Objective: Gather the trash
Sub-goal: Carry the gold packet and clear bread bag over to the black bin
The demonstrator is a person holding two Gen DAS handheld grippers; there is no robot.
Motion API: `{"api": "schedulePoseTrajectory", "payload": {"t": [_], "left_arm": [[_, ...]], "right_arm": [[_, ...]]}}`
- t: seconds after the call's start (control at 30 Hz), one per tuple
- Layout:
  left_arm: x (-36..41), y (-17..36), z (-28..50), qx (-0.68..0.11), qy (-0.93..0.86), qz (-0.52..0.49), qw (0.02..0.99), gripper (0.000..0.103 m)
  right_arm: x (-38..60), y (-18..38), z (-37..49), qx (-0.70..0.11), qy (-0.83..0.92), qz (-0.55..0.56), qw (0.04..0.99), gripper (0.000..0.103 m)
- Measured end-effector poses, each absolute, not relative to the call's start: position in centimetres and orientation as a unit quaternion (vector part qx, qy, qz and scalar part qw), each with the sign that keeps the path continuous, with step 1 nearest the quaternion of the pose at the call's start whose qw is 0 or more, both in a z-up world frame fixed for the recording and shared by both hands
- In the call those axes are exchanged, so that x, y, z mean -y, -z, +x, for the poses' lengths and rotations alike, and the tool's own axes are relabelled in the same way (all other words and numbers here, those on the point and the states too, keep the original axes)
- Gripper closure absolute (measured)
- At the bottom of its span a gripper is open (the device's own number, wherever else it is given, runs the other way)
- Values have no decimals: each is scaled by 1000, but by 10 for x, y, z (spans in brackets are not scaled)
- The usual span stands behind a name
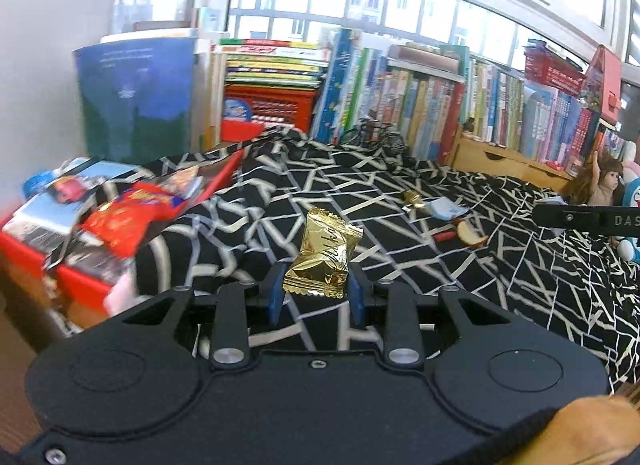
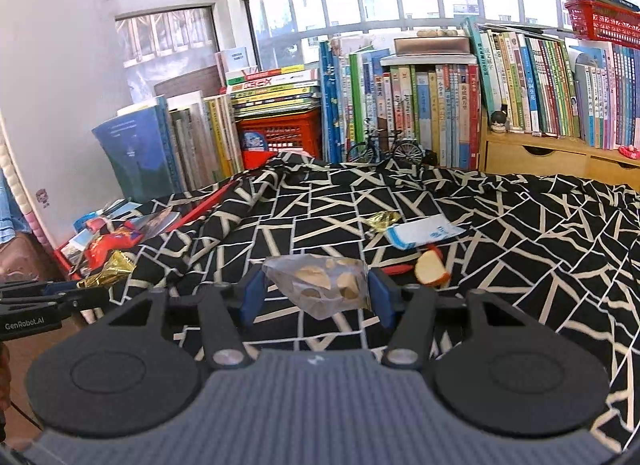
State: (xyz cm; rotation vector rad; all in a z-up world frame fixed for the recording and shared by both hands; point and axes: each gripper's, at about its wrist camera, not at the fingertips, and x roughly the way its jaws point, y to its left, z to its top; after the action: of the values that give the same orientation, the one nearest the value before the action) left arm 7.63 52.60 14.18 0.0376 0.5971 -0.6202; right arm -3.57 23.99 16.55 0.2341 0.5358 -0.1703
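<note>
My left gripper [image 1: 316, 289] is shut on a gold foil wrapper [image 1: 326, 253], held above the black and white patterned cloth [image 1: 400, 249]. In the right wrist view the same gold wrapper [image 2: 106, 275] shows at the left edge beside the left gripper [image 2: 60, 297]. My right gripper [image 2: 314, 297] is shut on a clear plastic bag with round pieces inside [image 2: 320, 285]. On the cloth lie another gold wrapper [image 2: 382, 221], a white and blue packet [image 2: 424, 235], a red scrap [image 2: 396, 269] and an apple slice [image 2: 430, 271].
A red box [image 1: 80, 285] at the left holds a red snack bag [image 1: 128, 217] and printed papers. Books [image 2: 420, 113] line the back under the window, with a small model bicycle [image 2: 386, 149]. A doll [image 1: 596, 181] sits at the far right.
</note>
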Motion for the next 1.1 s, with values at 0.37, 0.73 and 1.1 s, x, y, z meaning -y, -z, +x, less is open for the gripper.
{"api": "schedulePoseTrajectory", "payload": {"t": [0.37,0.73,1.1], "left_arm": [[-590,-119,51,-330,291,-4,898,73],[-631,-65,25,-394,270,8,879,73],[-625,-32,18,-435,249,24,865,73]], "right_arm": [[-305,-160,-48,-287,68,118,948,44],[-385,-131,-57,-337,-41,101,935,44],[-406,-105,-57,-373,-67,108,919,44]]}}
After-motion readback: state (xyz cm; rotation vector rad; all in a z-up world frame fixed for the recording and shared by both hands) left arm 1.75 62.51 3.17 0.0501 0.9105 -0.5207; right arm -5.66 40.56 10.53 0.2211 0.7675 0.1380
